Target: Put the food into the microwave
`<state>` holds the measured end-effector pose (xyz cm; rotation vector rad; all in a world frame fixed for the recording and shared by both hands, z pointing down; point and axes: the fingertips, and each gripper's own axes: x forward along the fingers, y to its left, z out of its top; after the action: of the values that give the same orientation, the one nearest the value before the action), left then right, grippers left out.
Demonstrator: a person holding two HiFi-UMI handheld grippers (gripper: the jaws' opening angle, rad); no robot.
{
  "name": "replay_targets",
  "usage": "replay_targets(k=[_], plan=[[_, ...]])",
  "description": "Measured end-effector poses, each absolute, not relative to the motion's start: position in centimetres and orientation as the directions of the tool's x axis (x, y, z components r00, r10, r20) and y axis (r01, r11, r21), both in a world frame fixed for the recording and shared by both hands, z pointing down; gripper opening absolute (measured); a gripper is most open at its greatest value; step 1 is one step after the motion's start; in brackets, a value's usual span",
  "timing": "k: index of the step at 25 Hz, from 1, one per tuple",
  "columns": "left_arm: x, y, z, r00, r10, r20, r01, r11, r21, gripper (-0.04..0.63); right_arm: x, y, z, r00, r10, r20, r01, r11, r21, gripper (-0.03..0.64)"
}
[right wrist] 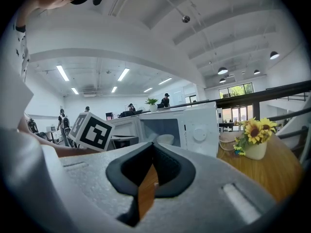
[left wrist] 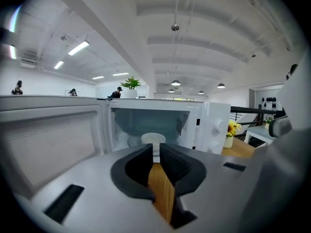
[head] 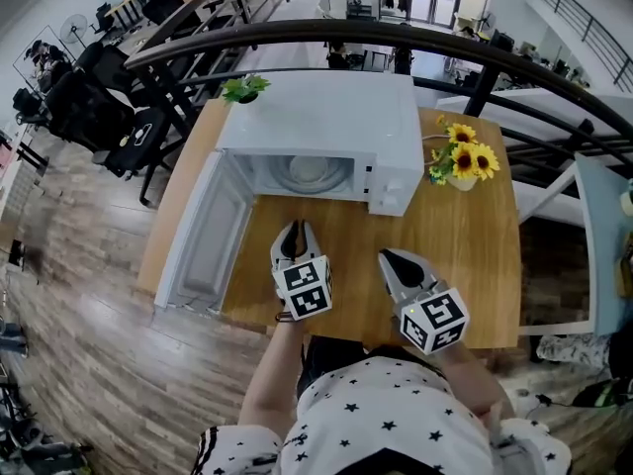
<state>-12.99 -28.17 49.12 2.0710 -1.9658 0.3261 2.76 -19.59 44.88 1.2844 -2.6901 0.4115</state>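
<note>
Head view is showing, at the far left, the microwave door (head: 203, 236) standing wide open and reaching out past the tabletop (head: 475, 255) edge. It is looking like the main hazard. A careless swing from the person could be knocking it or straining its hinge. A hard push to close it could be sliding the microwave (head: 326, 117) back towards the small plant (head: 244, 88).

Inside the cavity a white bowl (head: 310, 171), presumably the food, is sitting on the turntable, so the task is looking nearly done, with the door waiting to be closed.

The left gripper (head: 295, 231) is hovering over the tabletop in front of the cavity, empty, its jaws drawn in to a thin slit. Being this narrow, it could be slipping off the smooth door when pushing.

The right gripper (head: 394, 260) is hovering beside it, jaws together and holding nothing.

Further right, the sunflower vase (head: 463, 161) is standing just beside the microwave. A wide sweep of the right gripper could be tipping it.
</note>
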Motion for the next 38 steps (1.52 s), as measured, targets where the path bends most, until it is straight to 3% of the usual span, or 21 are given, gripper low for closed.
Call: replay_targets(k=[11, 38], plan=[[-11.2, -20.5, 46.8, 0.075, -0.954, 0.292, -0.996, -0.057, 0.070, 0.003, 4.3, -15.7, 44.3, -0.642, -0.736, 0.216, -0.767, 0.617, -0.177, 0.006], [-9.4, -5.8, 45.1, 0.121, -0.959, 0.255, -0.986, -0.087, 0.140, 0.003, 5.2, -6.9, 43.8, -0.675, -0.714, 0.185, -0.737, 0.658, -0.152, 0.006]])
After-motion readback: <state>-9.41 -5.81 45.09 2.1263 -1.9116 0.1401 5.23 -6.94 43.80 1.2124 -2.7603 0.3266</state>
